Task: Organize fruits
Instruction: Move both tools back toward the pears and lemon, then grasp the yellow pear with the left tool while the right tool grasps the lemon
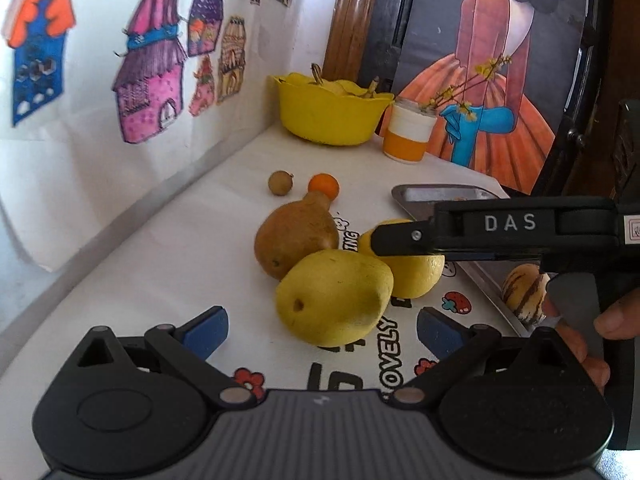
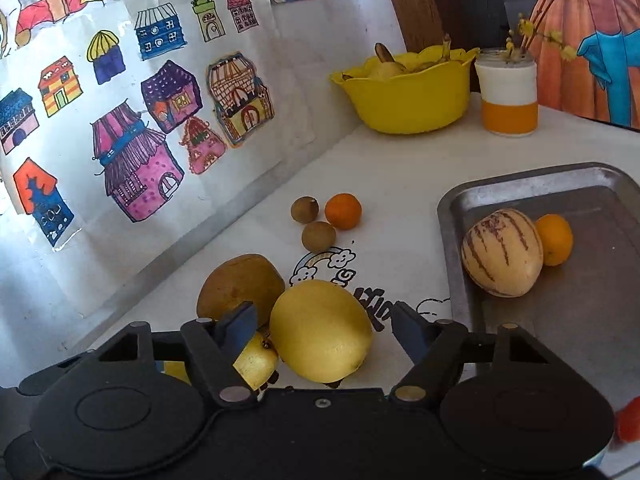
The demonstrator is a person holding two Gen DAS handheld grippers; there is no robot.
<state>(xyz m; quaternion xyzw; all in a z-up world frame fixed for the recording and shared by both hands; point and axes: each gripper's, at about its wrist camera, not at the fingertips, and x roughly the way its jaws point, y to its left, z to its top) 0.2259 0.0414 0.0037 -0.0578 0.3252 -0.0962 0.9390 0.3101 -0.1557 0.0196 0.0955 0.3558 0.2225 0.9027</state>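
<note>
My left gripper (image 1: pixel 322 330) is open, with a yellow pear (image 1: pixel 334 298) lying between its blue pads. A brown pear (image 1: pixel 294 236) lies just behind it. My right gripper (image 2: pixel 324 326) is open around a yellow lemon (image 2: pixel 320 330); it also shows from the side in the left wrist view (image 1: pixel 400 240), over the lemon (image 1: pixel 416 276). A small orange (image 2: pixel 343 211) and two small brown fruits (image 2: pixel 305 209) lie farther back. A metal tray (image 2: pixel 592 308) at the right holds a striped melon (image 2: pixel 502 252) and an orange (image 2: pixel 554 240).
A yellow bowl (image 2: pixel 408 96) with bananas and a white-and-orange jar (image 2: pixel 508 92) with twigs stand at the back. A wall with house drawings (image 2: pixel 132 140) runs along the left. A painted picture (image 1: pixel 492 80) leans at the back right.
</note>
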